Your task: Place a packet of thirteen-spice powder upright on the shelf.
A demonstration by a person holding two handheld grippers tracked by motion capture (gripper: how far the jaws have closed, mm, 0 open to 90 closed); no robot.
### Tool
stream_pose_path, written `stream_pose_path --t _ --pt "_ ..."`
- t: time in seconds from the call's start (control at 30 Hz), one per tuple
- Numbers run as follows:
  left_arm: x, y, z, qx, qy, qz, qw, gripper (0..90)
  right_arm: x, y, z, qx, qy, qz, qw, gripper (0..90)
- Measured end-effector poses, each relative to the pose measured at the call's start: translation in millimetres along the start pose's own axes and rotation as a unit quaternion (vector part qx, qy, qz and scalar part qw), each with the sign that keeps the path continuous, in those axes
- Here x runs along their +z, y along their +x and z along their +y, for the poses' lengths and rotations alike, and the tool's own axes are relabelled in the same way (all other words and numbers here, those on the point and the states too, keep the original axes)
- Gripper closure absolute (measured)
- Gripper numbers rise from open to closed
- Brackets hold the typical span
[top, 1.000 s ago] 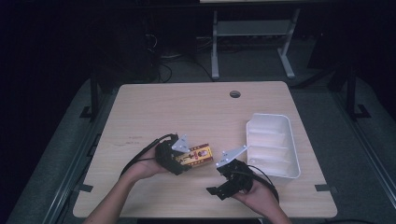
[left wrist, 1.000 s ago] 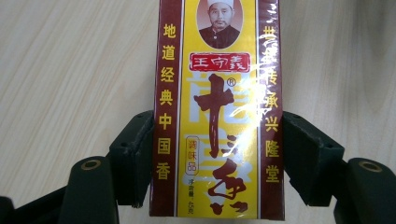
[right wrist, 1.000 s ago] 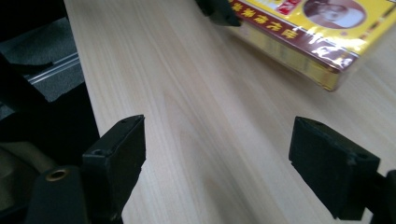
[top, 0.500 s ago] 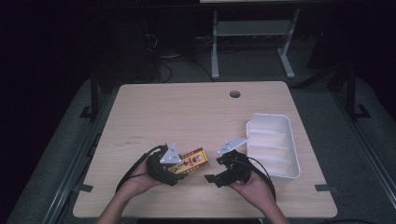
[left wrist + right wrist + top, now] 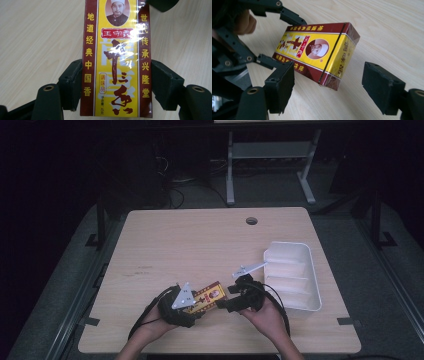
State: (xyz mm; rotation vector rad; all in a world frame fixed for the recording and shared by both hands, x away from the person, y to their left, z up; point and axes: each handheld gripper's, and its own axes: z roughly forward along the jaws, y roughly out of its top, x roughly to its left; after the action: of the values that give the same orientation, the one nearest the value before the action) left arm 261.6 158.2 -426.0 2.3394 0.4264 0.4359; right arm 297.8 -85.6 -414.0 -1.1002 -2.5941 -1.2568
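- Left gripper (image 5: 192,304): jaws clamped on the long sides of the seasoning box (image 5: 206,296), one pad against each maroon edge, as the left gripper view shows (image 5: 116,62). The box is firmly held at its near end.
- Right gripper (image 5: 226,301): jaws apart and have just been closing. In the right gripper view the far end of the box (image 5: 317,53) lies ahead of the two pads, not between them and clear of both; nothing is gripped on this side.
- Box position: flat or nearly flat over the table (image 5: 200,245), near the front edge, at about 6 o'clock from the table centre. The left gripper stands at 8 o'clock of the box, the right gripper at 4 o'clock.
- White compartment tray (image 5: 295,270): at 3 o'clock from the table centre, just beyond the right gripper, apart from the box. Its compartments appear empty.
- Progress, as a judgement: the box is secured by one gripper and presented to the other; a handover is in its early stage. Remaining: the right jaws must enclose the free end, the left jaws must let go, and the box probably goes to the tray.
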Motion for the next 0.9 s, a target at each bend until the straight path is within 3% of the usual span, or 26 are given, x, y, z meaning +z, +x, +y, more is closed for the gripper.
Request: stream_pose_path --t 0.07,0.27,0.4,0.5,0.73,0.9 --pt "-1.4 -2.4 1.5 -0.004 -0.016 0.013 0.9998 32.4 0.2 -3.7 0.7 0.023 -0.008 0.009 0.9997 29.7" --pt "-1.9 -5.4 3.3 -0.019 -0.039 0.03 0.9986 32.4 0.4 -5.2 2.5 0.043 -0.027 0.046 0.9976 42.6" --pt "0.1 -6.1 3.8 -0.021 -0.033 0.034 0.9986 32.3 2.4 -3.8 4.4 0.048 -0.023 0.044 0.9976 42.7" --pt "3.7 -7.6 2.8 -0.029 -0.026 0.039 0.9985 32.3 1.5 -4.0 6.4 0.059 -0.035 0.046 0.9966 51.0" --pt "7.1 -6.6 1.0 -0.042 -0.023 0.042 0.998 32.1 -1.7 1.8 14.3 0.051 -0.05 0.053 0.996 62.6" --pt "8.7 -4.8 -0.2 -0.042 -0.027 0.041 0.9979 30.4 -1.0 9.4 22.1 0.031 -0.042 0.04 0.9979 67.0"
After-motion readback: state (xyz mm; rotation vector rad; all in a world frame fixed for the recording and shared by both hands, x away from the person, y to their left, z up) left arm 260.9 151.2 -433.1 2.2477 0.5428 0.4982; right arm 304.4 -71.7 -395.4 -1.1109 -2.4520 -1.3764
